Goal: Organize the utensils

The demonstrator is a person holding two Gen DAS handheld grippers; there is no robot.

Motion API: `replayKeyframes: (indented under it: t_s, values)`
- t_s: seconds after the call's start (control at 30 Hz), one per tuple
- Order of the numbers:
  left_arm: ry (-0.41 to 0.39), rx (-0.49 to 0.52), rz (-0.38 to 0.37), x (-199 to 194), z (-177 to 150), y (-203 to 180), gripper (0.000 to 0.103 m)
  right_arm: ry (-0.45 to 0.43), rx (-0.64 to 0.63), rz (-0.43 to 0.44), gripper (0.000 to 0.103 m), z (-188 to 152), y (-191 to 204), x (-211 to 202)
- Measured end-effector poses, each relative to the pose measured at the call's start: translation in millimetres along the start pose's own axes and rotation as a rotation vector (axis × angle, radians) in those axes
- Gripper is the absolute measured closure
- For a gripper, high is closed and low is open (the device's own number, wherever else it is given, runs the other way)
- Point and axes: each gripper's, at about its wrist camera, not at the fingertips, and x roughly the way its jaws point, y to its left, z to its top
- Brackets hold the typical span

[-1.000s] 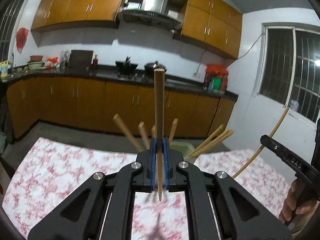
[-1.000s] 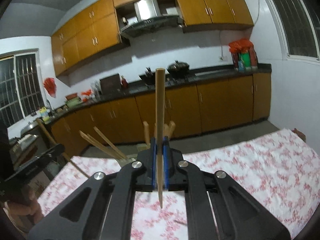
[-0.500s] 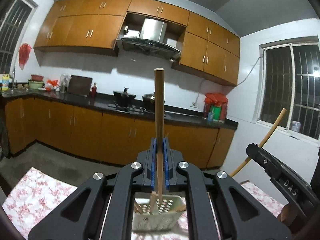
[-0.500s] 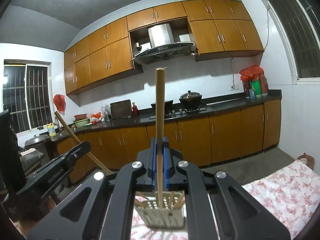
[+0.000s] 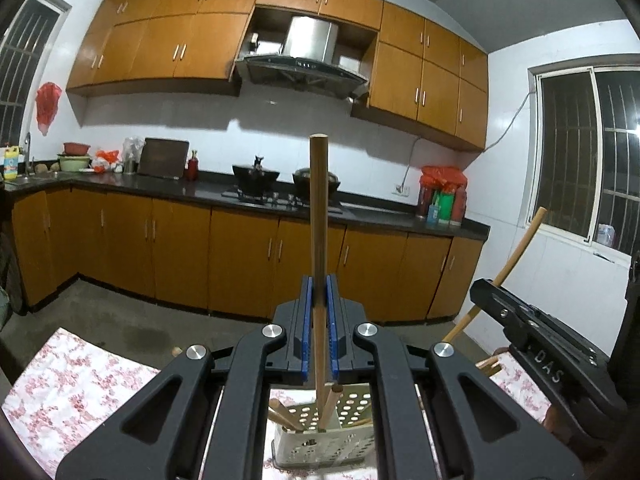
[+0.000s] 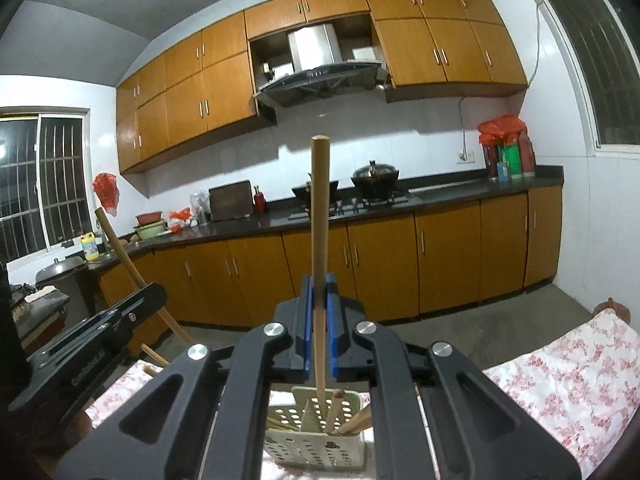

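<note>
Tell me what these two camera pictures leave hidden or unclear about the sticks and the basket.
- Left wrist view: the left gripper frame covers most of the pale perforated plastic basket; its base is cut off by the bottom edge.
- Left wrist view: the lower tip of the left wooden chopstick is lost among the sticks inside.
- Right wrist view: the right gripper hides the basket's sides, so the sticks cannot be counted.
- Right wrist view: the tip of the right wooden chopstick blurs into the basket.

I'm looking into a home kitchen. Orange-brown wall cabinets [image 5: 168, 44] run above a steel range hood [image 5: 304, 56], and matching base cabinets [image 5: 180, 256] carry a dark countertop [image 5: 200, 190] with a gas stove [image 6: 352, 204] holding a wok [image 5: 256, 172] and a lidded pot [image 6: 375, 174]. White tiled walls, barred windows [image 5: 588, 160], and a floral tablecloth [image 6: 560, 376] finish it.
</note>
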Motion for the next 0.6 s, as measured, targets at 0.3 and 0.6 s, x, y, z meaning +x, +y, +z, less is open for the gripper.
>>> replayKeyframes:
  t_s: [0.3,0.6]
  values:
    - [-0.027,-0.047,0.003,-9,8,11,0.065,-0.029,0.007,0.000,0.074,5,0,-16]
    - [-0.064,-0.045,0.018,-40,17,17,0.047,-0.076,-0.007,-0.014,0.039,8,-1,-62]
